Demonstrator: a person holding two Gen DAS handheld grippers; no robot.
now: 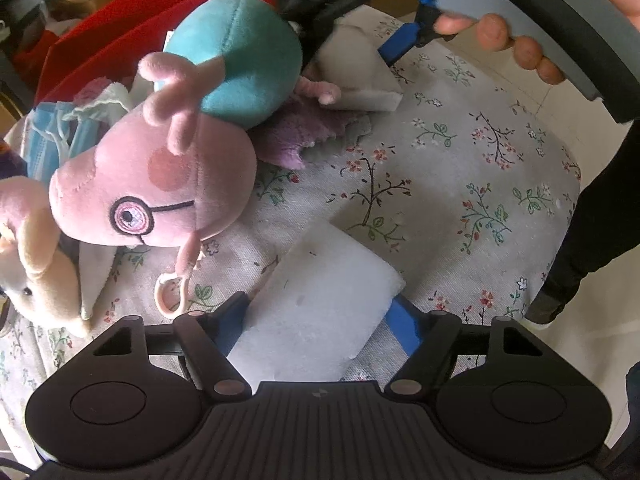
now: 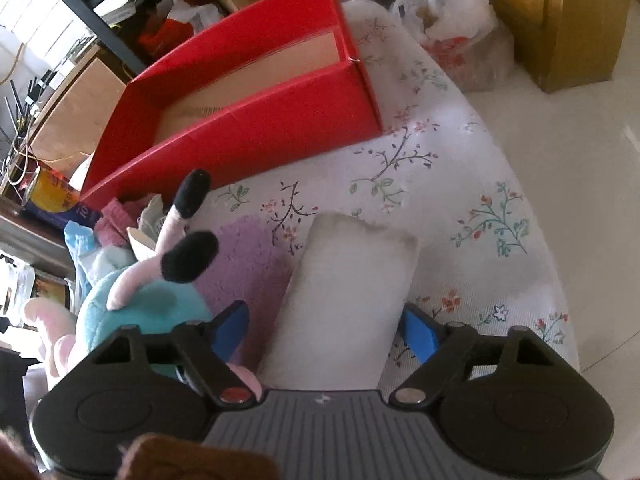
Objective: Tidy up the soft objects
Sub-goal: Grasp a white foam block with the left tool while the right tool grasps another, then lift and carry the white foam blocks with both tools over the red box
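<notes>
My left gripper is shut on a white sponge block just above the floral cloth. My right gripper is shut on a second white sponge block; that gripper and its block also show at the top of the left wrist view. A pink pig plush with a teal body lies left of both blocks, on a purple cloth. Its black-tipped legs show in the right wrist view.
A red open box stands at the back of the floral-covered table. Blue face masks, a beige plush and small cloths lie at the left. The table edge and the tiled floor are to the right.
</notes>
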